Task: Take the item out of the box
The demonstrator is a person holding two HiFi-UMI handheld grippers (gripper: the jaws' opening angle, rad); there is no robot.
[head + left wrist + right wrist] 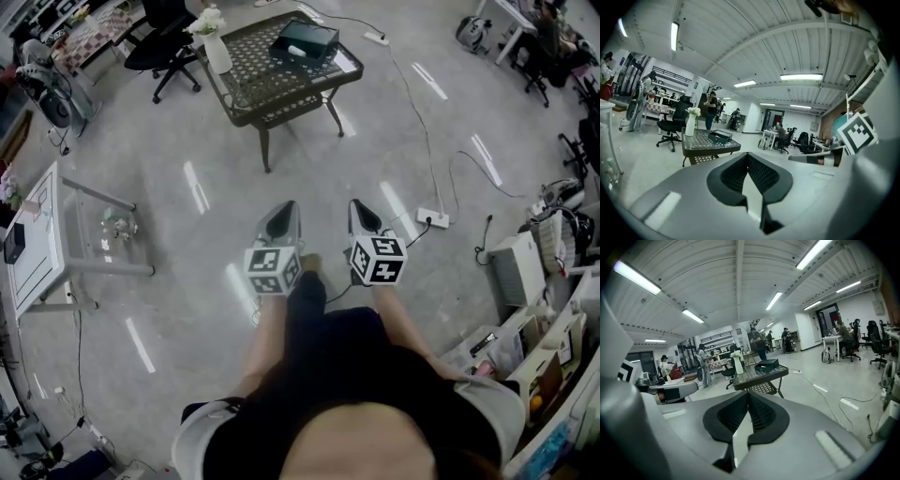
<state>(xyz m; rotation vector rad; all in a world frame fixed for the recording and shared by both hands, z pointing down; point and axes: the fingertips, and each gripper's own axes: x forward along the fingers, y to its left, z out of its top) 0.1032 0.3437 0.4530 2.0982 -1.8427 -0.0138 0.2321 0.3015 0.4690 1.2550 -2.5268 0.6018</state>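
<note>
Head view, lower middle of the frame: the left claw [280,218] and the right claw [364,217] are held side by side close in front of the person's body, above bare floor [169,281]. Each gripper view shows its own jaws pressed together at the tips with nothing between them, so both claws are closed and empty.

To the right of the claws a power strip [432,217] lies on the floor. A cable [427,131] runs from it toward the top of the frame, passing to the right of the surface [281,98].

That mesh-topped surface stands well apart from the claws, at the upper centre. The box [305,39], dark and shallow, sits on its far right part. What is inside it is too small to tell.

The task looks not yet begun; this is the approach. Next, I judge, comes walking up to the surface and opening a claw over the box.

A white vase [216,47] stands on the surface's left corner, near enough to be knocked. An office chair [164,47] crowds the upper left side, so the near edge looks the clearest way in.
</note>
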